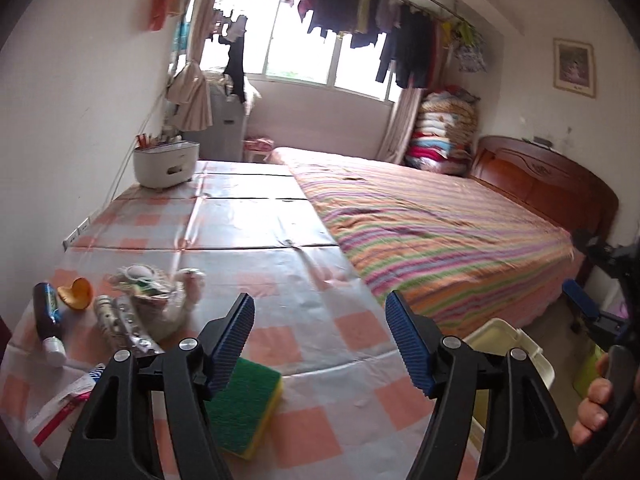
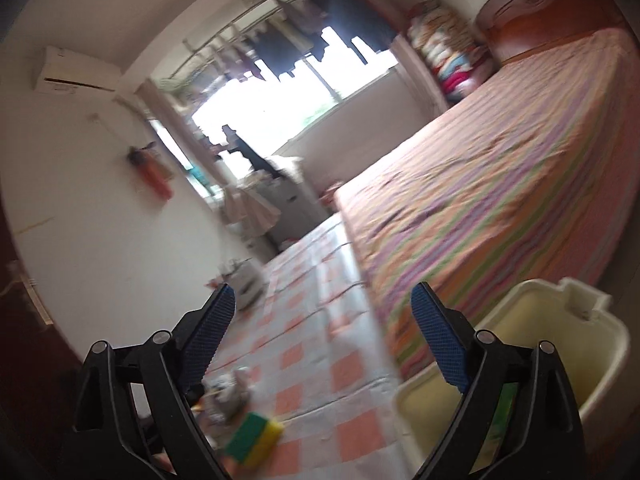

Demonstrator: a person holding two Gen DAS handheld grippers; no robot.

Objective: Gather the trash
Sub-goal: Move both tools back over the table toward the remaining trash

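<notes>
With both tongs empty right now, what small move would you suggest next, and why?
Probably lower the open left tongs onto the green-and-yellow sponge: it lies on the checked tablecloth just under the left finger, and the cream bin sits open beside the table.

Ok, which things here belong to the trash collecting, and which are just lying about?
Job:
cream plastic bin
crumpled clear plastic bag of scraps
foil blister packs

Lying about:
green-and-yellow sponge
dark bottle with white cap
white appliance
striped bed
</notes>
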